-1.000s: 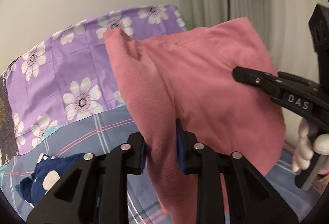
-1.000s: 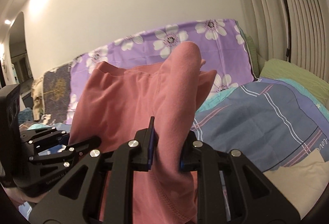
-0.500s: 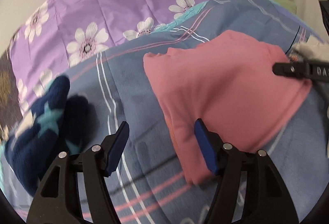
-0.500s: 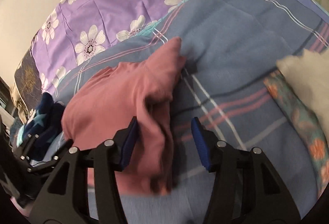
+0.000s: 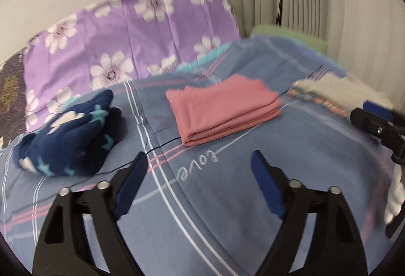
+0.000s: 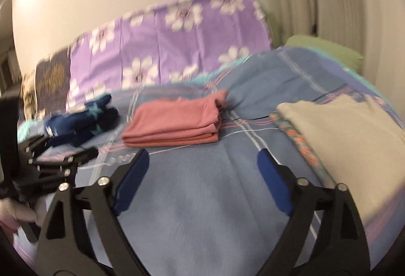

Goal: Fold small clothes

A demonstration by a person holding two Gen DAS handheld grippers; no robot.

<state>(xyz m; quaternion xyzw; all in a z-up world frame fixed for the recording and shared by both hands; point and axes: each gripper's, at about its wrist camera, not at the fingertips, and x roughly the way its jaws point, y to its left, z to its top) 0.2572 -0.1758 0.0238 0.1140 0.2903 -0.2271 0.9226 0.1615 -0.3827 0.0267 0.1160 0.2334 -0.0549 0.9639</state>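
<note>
Left wrist view, left to right: a crumpled navy patterned garment (image 5: 68, 134) lies on the blue plaid bedspread (image 5: 202, 212), well apart from the folded pink garment (image 5: 222, 109) at centre. A cream garment (image 5: 339, 91) sits further right. The left tool (image 5: 197, 169) has just been opening; its jaws stand wide with nothing between them, short of the pink garment. Right wrist view: the right tool (image 6: 202, 164) has likewise just been opening, released and empty, the folded pink garment (image 6: 174, 121) lying flat beyond its tips.
</note>
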